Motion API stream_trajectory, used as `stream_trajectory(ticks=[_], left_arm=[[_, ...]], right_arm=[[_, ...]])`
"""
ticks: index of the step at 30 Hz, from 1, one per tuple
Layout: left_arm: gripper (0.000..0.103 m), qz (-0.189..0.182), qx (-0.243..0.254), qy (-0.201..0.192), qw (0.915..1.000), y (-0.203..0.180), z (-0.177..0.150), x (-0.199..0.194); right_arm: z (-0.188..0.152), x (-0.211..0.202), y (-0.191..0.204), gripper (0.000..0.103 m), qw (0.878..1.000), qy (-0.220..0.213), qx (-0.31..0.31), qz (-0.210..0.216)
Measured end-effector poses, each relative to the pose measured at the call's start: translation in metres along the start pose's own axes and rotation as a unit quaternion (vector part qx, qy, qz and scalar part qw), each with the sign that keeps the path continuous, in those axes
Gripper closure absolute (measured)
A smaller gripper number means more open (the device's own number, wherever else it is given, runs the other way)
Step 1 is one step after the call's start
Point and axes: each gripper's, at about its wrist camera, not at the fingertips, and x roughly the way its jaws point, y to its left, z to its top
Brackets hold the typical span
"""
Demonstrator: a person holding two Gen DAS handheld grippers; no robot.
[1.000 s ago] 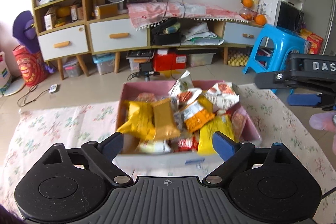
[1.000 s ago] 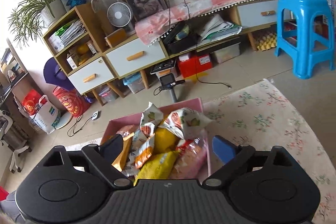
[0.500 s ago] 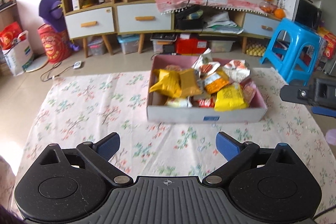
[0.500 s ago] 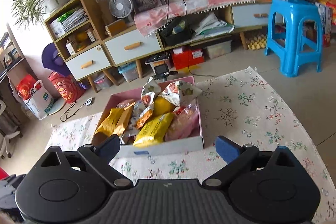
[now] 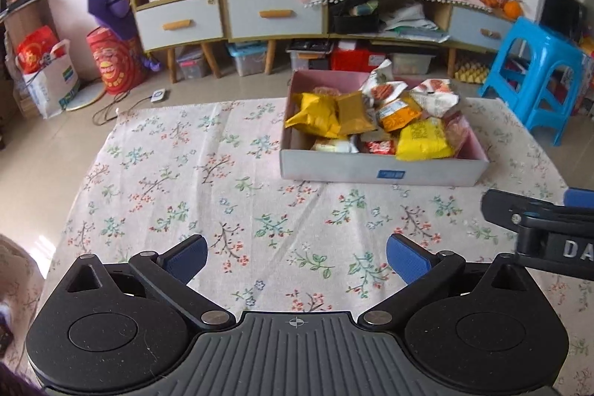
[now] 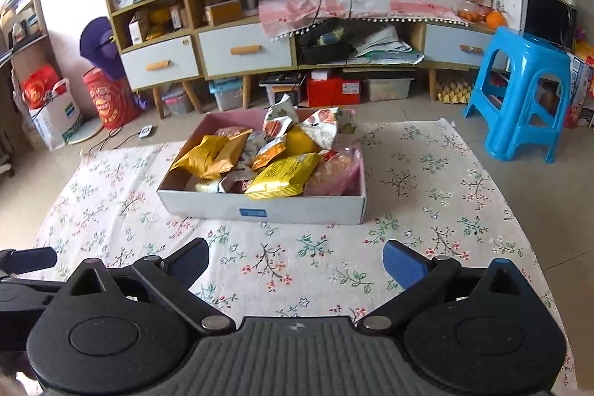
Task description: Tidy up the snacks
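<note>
Grippers sit low and level over the flowered cloth (image 5: 208,180), both pointing at the room's far wall. The left gripper (image 5: 296,257) has its two blue fingers spread wide with nothing between them. The right gripper (image 6: 295,258) is spread wide too, and holds nothing. In the left view, the right gripper pokes in at 3 o'clock, just beside the left one.

The box (image 5: 382,169) of snacks rests on the cloth, at 1 o'clock from the left gripper and at 12 o'clock from the right one. Yellow bags (image 6: 284,175) and orange bags (image 5: 399,114) pile above its rim. Bare cloth lies between both grippers and the box's near wall. More bare cloth spreads at 10 o'clock in the left view. A blue stool (image 6: 519,91) stands on the floor at 2 o'clock, past the cloth's edge.
</note>
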Motion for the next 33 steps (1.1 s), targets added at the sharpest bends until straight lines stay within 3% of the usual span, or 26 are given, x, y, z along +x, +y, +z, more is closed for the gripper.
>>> stream_trajectory(ticks=[9,33], left_arm=[[0.0,0.011,-0.027,0.018,0.9994,0.009,0.0,0.008],[0.0,0.005,-0.026,0.029,0.9992,0.006,-0.001,0.008]], right_arm=[[-0.006,0.004,-0.001,0.012,1.0,0.014,0.0,-0.02],[-0.01,0.003,0.007,0.011,0.999,0.022,-0.022,-0.021]])
